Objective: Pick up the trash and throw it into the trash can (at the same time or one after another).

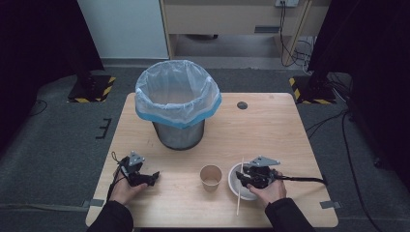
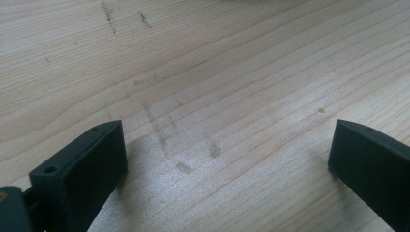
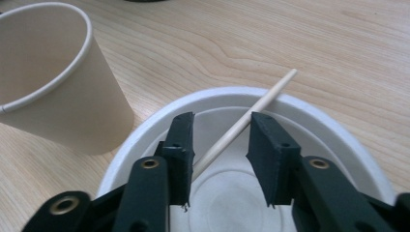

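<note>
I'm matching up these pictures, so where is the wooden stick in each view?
High view: wooden stick lies across the white bowl, lower right.
Left gripper view: bare table, no stick.
Right gripper view: centre, between the right gripper fingers.
Shared landmark: paper cup.

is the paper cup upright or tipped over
Upright: the paper cup stands on its base on the table, open rim facing up, beside the white bowl.
</note>
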A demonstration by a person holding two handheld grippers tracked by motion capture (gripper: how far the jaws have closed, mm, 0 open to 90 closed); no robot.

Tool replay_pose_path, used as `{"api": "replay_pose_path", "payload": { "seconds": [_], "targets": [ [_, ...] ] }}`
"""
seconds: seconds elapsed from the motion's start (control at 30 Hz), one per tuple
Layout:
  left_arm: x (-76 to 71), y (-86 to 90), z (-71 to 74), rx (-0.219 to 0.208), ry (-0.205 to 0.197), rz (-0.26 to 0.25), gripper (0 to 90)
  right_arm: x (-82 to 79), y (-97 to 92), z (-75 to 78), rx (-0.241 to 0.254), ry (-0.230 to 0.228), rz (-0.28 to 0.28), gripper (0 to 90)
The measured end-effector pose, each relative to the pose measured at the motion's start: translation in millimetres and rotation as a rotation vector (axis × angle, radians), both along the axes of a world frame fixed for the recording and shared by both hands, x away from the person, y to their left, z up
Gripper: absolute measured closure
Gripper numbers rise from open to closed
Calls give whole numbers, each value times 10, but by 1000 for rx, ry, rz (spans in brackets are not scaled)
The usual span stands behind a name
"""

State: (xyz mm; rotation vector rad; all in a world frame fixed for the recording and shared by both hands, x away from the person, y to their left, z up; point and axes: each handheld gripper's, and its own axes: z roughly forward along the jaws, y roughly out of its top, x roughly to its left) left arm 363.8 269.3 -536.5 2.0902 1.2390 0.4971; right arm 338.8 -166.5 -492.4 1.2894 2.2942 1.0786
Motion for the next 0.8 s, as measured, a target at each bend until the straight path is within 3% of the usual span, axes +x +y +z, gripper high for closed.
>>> {"api": "replay_pose_path", "payload": {
  "seconds": [0.07,0.3,0.5,0.6,0.8],
  "targets": [
    [0,0,0,0,0,0,0,14,-40,-8,18,7,-3,661],
    [0,0,0,0,0,0,0,64,-160,10,9,15,-1,744],
    [0,0,0,0,0,0,0,74,-188,26,-7,59,-29,759],
    [0,0,0,0,0,0,0,71,-197,26,-29,80,-34,811],
    [0,0,0,0,0,0,0,66,-200,39,-19,101,-47,857]
  ]
}}
